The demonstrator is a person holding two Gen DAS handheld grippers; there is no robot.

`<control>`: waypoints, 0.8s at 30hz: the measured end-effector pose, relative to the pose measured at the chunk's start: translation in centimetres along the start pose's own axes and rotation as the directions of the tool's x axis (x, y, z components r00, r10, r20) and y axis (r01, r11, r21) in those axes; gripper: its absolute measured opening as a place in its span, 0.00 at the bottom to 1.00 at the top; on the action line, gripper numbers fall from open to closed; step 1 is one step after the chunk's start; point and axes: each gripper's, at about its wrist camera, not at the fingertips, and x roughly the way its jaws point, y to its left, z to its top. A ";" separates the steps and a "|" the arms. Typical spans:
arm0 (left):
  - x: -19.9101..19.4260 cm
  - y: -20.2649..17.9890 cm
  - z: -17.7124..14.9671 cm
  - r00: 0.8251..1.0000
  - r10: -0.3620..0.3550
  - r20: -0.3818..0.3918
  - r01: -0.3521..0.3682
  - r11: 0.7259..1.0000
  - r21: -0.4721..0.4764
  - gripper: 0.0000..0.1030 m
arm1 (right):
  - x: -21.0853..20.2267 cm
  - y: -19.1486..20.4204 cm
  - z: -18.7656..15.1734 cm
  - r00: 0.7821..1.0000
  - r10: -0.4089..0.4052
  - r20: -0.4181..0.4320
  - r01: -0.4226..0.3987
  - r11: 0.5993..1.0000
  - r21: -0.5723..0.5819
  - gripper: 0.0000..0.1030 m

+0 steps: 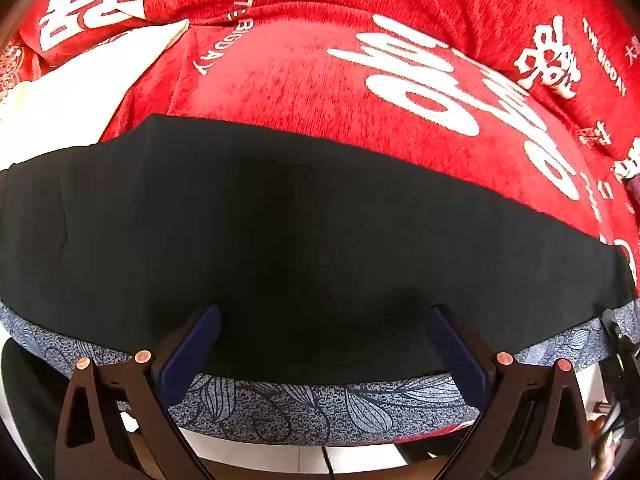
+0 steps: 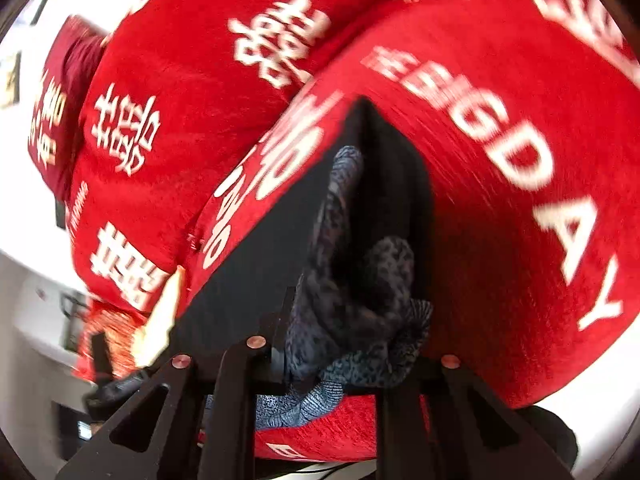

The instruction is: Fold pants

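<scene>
- Pants: a black panel lies flat on the red printed bedspread, long axis running left-to-right across the left fingers, spanning nearly the whole left wrist view.
- Left gripper: fingers spread wide, blue pads either side of the near hem. Nothing is pinched; the black cloth lies between and just ahead of the tips.
- A blue-grey leaf-print fabric band runs along the near edge, below the black panel and under the fingers. Cannot tell whether it is the pants' lining or a separate sheet.
- Right gripper: fingers pressed onto a bunched wad of patterned blue-grey cloth with black cloth beside it. This reads as a grip on one end of the pants. The view is motion-blurred, so the exact contact is unclear.
- In the right wrist view, black cloth stretches forward from the fingers to a pointed corner ahead, with the bedspread on both sides.
- Judgement: the right gripper holds an end, while the left is free and nearest the long near edge. The next move likely turns on the left closing onto that hem directly ahead of its tips.
- Around: a white pillow or sheet lies far-left of the left fingers, well apart from the pants. Nothing obstructs the hem.
- Risk: pinching the patterned band along with the black layer.
</scene>
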 end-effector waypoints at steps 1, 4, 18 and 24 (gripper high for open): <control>0.5 0.0 0.0 1.000 0.004 -0.013 -0.004 1.000 -0.001 1.00 | -0.4 0.7 0.0 1.000 -0.008 0.013 0.008 1.000 -0.012 0.17; 2.0 -1.5 -0.3 0.995 0.103 0.004 -0.103 0.991 0.084 1.00 | -1.3 2.7 0.1 0.998 -0.037 0.046 0.039 0.998 -0.056 0.17; 2.5 -4.4 1.5 0.995 0.082 -0.064 -0.072 0.987 0.145 1.00 | -3.8 13.3 -1.1 0.982 -0.125 0.142 0.170 0.912 -0.374 0.17; 0.6 3.5 2.3 0.998 -0.031 -0.052 0.028 0.998 -0.060 1.00 | -3.2 22.0 -4.0 0.970 -0.139 0.202 0.238 0.731 -0.640 0.17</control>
